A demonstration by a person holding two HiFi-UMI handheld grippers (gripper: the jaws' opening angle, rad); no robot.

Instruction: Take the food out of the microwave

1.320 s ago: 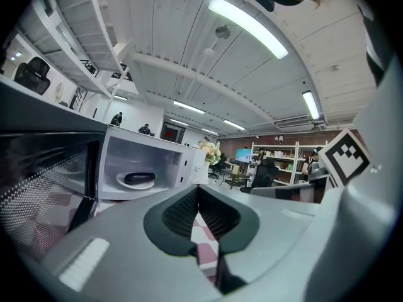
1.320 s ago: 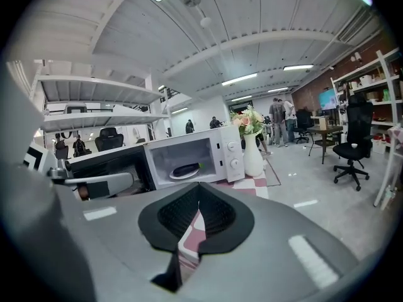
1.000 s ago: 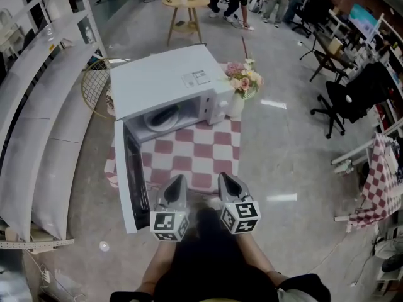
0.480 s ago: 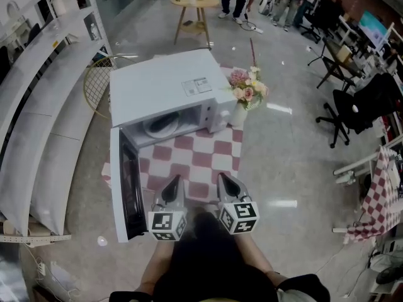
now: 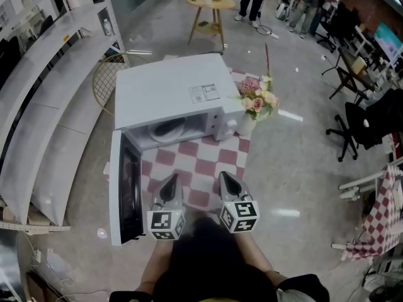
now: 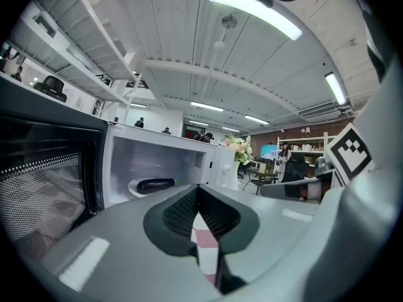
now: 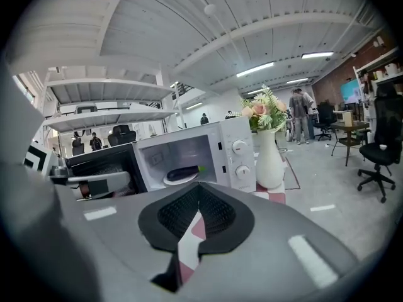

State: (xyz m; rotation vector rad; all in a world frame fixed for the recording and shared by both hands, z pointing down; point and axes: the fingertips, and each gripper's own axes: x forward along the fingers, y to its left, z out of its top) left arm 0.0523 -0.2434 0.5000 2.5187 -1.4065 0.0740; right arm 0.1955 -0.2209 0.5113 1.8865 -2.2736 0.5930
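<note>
A white microwave stands on a red-and-white checked cloth, its door swung wide open to the left. Inside, a dark purple eggplant lies on a white plate; the same eggplant shows in the right gripper view. My left gripper and right gripper hover side by side over the cloth's near edge, both short of the oven. The left gripper is shut and holds nothing. The right gripper is shut too, also empty.
A white vase of flowers stands at the microwave's right corner. A gold wire basket sits to its left beside long white shelves. A round wooden table, people and office chairs are farther off.
Both grippers have moved forward toward the microwave, staying shut. The open door now lies alongside the left gripper, and the oven sits closer in view.
</note>
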